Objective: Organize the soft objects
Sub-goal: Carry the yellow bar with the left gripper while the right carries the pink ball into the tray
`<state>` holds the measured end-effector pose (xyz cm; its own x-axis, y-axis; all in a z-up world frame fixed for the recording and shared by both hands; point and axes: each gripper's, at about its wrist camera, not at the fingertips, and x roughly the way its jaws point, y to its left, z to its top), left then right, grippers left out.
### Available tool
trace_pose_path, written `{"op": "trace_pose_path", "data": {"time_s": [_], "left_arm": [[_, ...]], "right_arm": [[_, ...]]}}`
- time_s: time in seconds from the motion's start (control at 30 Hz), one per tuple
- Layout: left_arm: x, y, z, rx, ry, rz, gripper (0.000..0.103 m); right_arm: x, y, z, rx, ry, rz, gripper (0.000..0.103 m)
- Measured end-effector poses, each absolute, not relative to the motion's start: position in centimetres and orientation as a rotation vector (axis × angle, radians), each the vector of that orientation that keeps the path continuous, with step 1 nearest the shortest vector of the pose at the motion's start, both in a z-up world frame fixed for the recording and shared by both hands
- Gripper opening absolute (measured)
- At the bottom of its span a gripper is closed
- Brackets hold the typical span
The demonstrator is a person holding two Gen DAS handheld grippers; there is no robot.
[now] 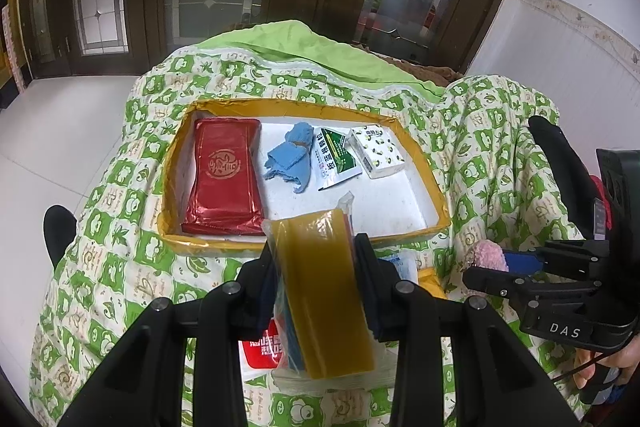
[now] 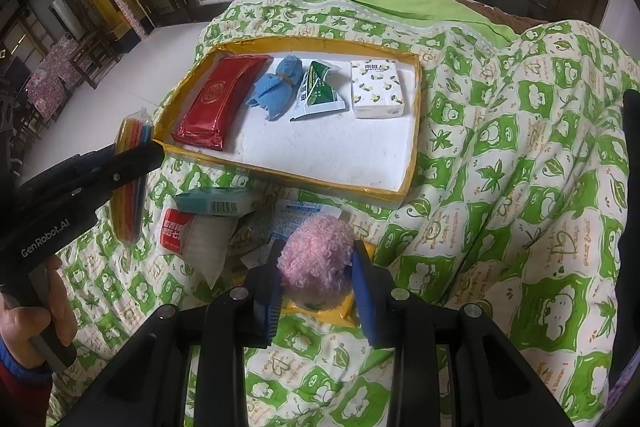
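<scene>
Soft items in yellow tray [image 2: 408, 131]: red pack [image 2: 218, 99], blue cloth [image 2: 276, 89], sachet [image 2: 318, 89], tissues [image 2: 376, 89]; L hand-held gripper [image 1: 320, 267] pinching bagged sponges [image 1: 324, 291], R hand-held gripper [image 2: 316, 267] pinching pink pompom [image 2: 316, 255].

Light: soft, even daylight on my quilt [image 1: 120, 227] | Shadows: faint | Focus: sharp | Edges: fisheye bending, dark corners beyond quilt.

Left gripper [image 1: 316, 283]: black plastic body, linkage arms fastened with round silver screws, black ribbed pads; white lettering "GenRobot.AI" on its side, lower left of the right wrist view.
Right gripper [image 2: 316, 283]: same black build, blue ribbed pads; white "DAS" marking and a thin black cable, lower right of the left wrist view.
Sleeve [image 2: 20, 371]: blue cuff over red fabric.
</scene>
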<state>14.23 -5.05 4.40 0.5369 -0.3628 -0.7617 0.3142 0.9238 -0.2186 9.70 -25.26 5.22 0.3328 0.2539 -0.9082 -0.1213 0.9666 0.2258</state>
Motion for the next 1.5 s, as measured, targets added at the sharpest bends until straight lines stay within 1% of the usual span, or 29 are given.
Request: {"op": "trace_pose_path", "data": {"time_s": [0.33, 0.73, 1.07, 1.2, 1.5], "left_arm": [[16.2, -5.2, 4.4, -0.065, 0.932, -0.39, 0.035], [19.2, -5.2, 3.9, -0.047, 0.944, -0.366, 0.035], [22.8, -6.8, 3.6, -0.057, 0.943, -0.375, 0.035], [23.8, -7.6, 2.4, -0.051, 0.961, -0.382, 0.035], [25.7, -8.9, -0.3, -0.039, 0.995, -0.38, 0.035]], "right_arm": [[11.8, -26.1, 5.4, 0.129, 1.195, 0.23, 0.033], [16.3, -29.4, 6.7, 0.222, 1.16, 0.165, 0.033], [18.6, -29.0, 3.9, 0.223, 1.182, 0.172, 0.034], [19.1, -28.8, 2.6, 0.209, 1.196, 0.182, 0.034], [20.6, -28.1, 1.6, 0.17, 1.189, 0.197, 0.034]]}}
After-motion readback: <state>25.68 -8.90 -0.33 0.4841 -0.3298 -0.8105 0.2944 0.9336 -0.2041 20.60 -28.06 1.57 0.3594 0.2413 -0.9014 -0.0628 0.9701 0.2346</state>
